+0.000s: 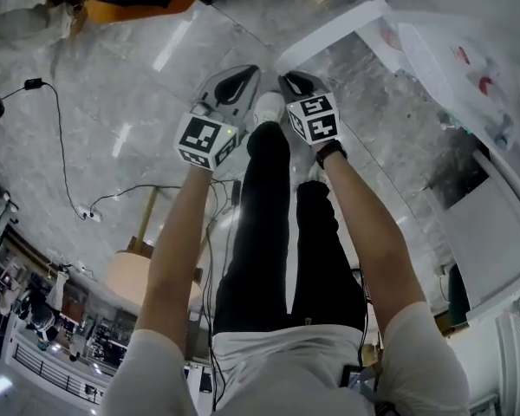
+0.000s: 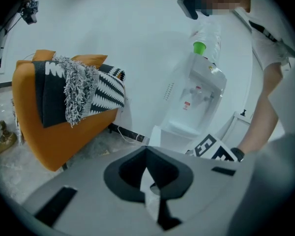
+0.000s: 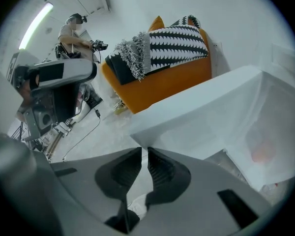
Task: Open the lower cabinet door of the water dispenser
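One white water dispenser [image 2: 196,90], bottle [image 2: 210,37] atop

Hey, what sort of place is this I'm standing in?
Probably an indoor lounge or office break area: a polished marble-look floor, an orange armchair draped with black-and-white throws, and a white water dispenser with a bottle on top.

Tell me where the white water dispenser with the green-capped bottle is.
The white water dispenser shows in the left gripper view, right of centre, with the orange armchair to its left.
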Available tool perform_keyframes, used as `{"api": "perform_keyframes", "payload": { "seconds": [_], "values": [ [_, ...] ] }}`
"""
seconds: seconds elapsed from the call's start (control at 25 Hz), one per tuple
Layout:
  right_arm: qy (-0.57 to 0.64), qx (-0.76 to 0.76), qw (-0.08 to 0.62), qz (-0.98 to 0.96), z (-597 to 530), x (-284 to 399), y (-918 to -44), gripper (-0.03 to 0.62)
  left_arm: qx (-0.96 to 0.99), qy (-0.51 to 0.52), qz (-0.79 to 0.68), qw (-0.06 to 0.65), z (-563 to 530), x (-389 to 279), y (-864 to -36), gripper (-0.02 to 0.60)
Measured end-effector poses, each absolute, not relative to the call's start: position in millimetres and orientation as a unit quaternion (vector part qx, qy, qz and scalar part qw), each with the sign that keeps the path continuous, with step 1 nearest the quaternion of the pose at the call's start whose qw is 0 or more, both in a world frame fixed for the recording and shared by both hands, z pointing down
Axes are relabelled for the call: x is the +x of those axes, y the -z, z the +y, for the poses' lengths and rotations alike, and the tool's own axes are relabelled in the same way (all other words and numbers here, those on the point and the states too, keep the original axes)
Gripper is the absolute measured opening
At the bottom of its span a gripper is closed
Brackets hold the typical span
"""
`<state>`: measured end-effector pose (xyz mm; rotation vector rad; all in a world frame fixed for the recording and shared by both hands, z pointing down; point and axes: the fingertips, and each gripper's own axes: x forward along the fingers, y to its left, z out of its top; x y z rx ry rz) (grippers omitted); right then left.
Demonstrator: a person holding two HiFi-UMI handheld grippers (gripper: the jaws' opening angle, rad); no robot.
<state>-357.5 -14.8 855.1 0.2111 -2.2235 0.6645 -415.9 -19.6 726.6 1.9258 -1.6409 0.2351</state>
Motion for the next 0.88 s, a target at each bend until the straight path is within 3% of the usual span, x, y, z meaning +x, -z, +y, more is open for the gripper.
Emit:
{"api": "perform_keyframes", "payload": {
  "seconds": [0.88],
  "values": [
    [-0.196,0.077,0.387,-0.898,-86,-483,-856,0.034,0.703,-0.057,-0.642,0.301,-16,-482,-732,0.002]
  ]
}}
